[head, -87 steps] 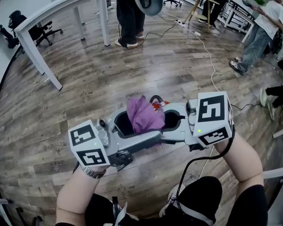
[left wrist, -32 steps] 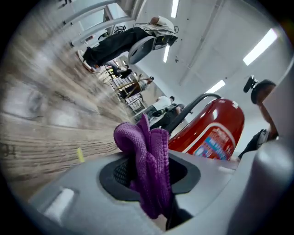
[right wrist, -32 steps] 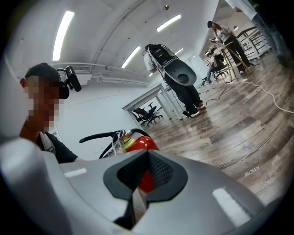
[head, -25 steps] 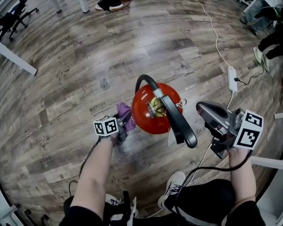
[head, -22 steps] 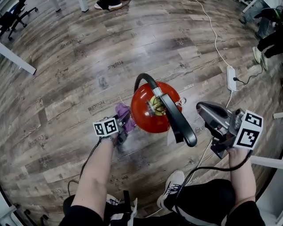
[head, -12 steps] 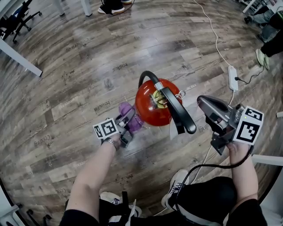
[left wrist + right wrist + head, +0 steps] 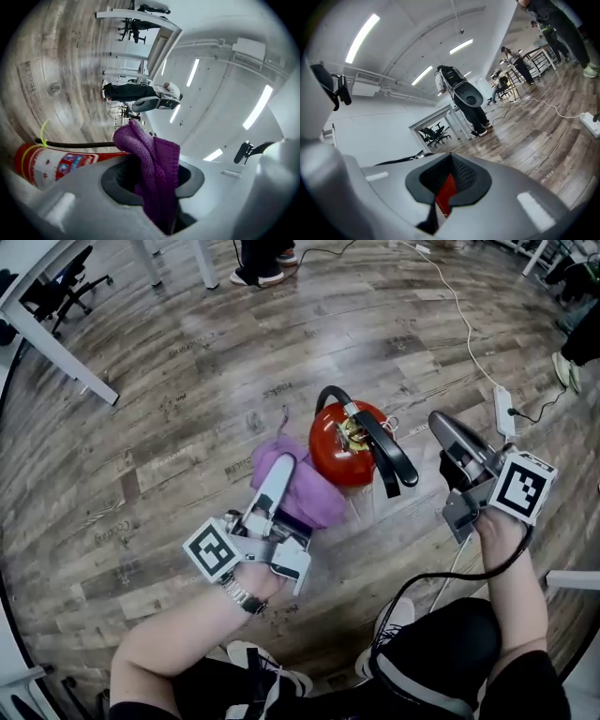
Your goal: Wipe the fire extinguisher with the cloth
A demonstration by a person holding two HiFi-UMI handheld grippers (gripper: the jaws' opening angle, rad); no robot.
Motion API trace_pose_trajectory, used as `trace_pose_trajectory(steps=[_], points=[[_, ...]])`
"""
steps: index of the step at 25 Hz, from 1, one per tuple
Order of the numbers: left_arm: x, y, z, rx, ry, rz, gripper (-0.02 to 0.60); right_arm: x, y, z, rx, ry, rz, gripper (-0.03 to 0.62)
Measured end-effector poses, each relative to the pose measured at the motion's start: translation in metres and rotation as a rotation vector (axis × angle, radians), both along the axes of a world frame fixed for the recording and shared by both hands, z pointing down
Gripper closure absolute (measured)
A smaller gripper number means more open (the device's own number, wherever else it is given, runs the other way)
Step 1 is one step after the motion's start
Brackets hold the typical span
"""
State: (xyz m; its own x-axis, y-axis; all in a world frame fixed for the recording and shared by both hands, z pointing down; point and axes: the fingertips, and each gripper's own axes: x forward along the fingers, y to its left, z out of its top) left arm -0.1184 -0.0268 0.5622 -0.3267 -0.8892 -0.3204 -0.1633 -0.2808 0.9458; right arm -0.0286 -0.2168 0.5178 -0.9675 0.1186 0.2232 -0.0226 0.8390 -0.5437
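A red fire extinguisher (image 7: 339, 454) stands upright on the wooden floor, its black handle (image 7: 386, 454) and hose on top. In the left gripper view the extinguisher (image 7: 58, 161) shows at the lower left. My left gripper (image 7: 281, 470) is lifted just left of it and is shut on a purple knitted cloth (image 7: 302, 495). That cloth (image 7: 157, 164) is pinched between the jaws of the left gripper (image 7: 154, 161) and bunches out above them. My right gripper (image 7: 442, 426) hovers right of the handle, shut and empty. Red shows through the slit of its closed jaws (image 7: 449, 161).
A white table leg (image 7: 58, 345) and an office chair (image 7: 58, 292) stand at the upper left. A power strip (image 7: 503, 409) with its white cable lies on the floor to the right. A person's shoes (image 7: 258, 277) are at the top, and my own shoe (image 7: 398, 615) below.
My left gripper has risen with the cloth from low beside the extinguisher's body to well above the floor, rolling as it rose. The right gripper has barely moved.
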Motion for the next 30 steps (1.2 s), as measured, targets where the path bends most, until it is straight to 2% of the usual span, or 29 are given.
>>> trace_pose_trajectory(steps=[2, 4, 8, 12, 13, 17, 21, 24, 30], points=[[0.010, 0.001, -0.032, 0.034, -0.028, -0.026, 0.461, -0.001, -0.005, -0.001, 0.001, -0.007, 0.034, 0.589], [0.018, -0.002, -0.042, 0.025, -0.043, -0.054, 0.460, 0.000, -0.010, -0.002, -0.010, -0.018, 0.060, 0.589], [0.030, -0.011, -0.021, -0.043, -0.023, -0.103, 0.460, 0.000, -0.007, -0.001, -0.046, -0.027, 0.064, 0.589], [0.035, -0.011, -0.012, -0.061, -0.046, -0.150, 0.459, 0.004, -0.006, 0.006, -0.048, -0.005, 0.049, 0.589], [0.036, -0.011, -0.006, -0.073, -0.032, -0.165, 0.457, 0.004, -0.007, 0.006, -0.048, -0.006, 0.048, 0.589], [0.045, -0.010, 0.039, -0.135, 0.077, -0.220, 0.446, -0.004, -0.017, 0.009, -0.071, -0.037, 0.066, 0.589], [0.045, -0.006, 0.091, -0.209, 0.127, -0.284, 0.446, -0.010, -0.020, 0.021, -0.118, -0.030, 0.095, 0.589], [0.040, 0.001, 0.147, -0.319, 0.118, -0.332, 0.446, -0.005, -0.027, 0.031, -0.116, -0.009, 0.107, 0.589], [0.038, 0.017, 0.276, -0.579, 0.180, -0.419, 0.451, 0.009, -0.040, 0.044, -0.134, 0.019, 0.130, 0.589]])
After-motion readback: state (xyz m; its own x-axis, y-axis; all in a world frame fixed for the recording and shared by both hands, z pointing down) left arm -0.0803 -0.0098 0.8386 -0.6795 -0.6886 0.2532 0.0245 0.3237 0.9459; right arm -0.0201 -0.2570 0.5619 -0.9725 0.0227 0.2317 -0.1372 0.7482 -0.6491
